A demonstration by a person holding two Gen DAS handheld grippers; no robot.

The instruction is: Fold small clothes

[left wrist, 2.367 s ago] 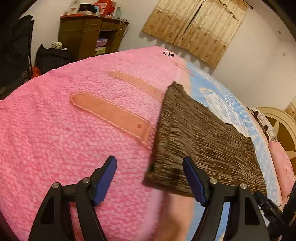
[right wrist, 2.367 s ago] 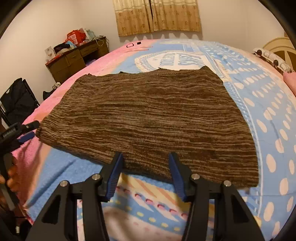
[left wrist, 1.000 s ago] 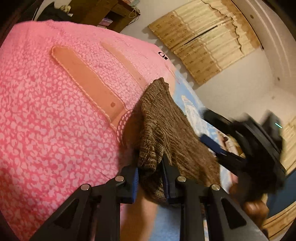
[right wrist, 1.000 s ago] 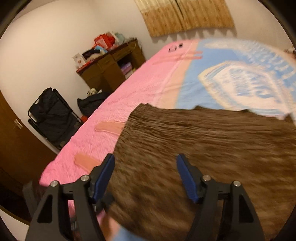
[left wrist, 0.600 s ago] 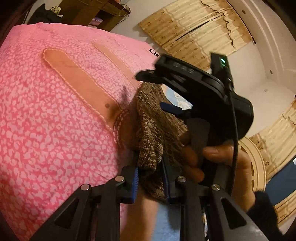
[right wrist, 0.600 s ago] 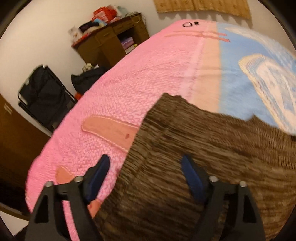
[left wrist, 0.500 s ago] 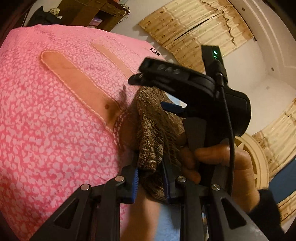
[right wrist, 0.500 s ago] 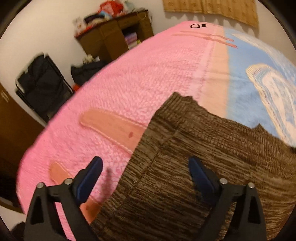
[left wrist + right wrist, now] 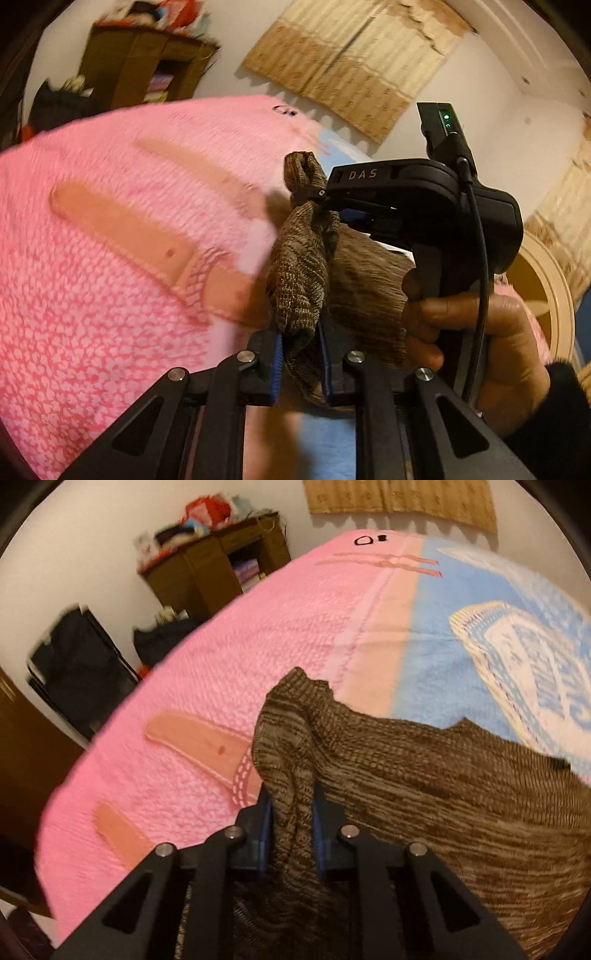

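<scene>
Both views sit just behind their own fingers, tilted down, close over the bed (image 9: 280,686); the left faces the far curtain (image 9: 354,62) with the right gripper (image 9: 314,201) near on its right; both share the knit (image 9: 424,775), desk (image 9: 218,572) and pink cover.

walls: white (image 9: 92,535) | window: tan curtains (image 9: 354,59) | furniture: brown wooden desk (image 9: 221,568), pink-and-blue bedspread (image 9: 258,646)

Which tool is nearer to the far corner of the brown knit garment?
Right. The right tool is shut on the brown knit garment near its far corner; the left tool clamps the nearer corner.
</scene>
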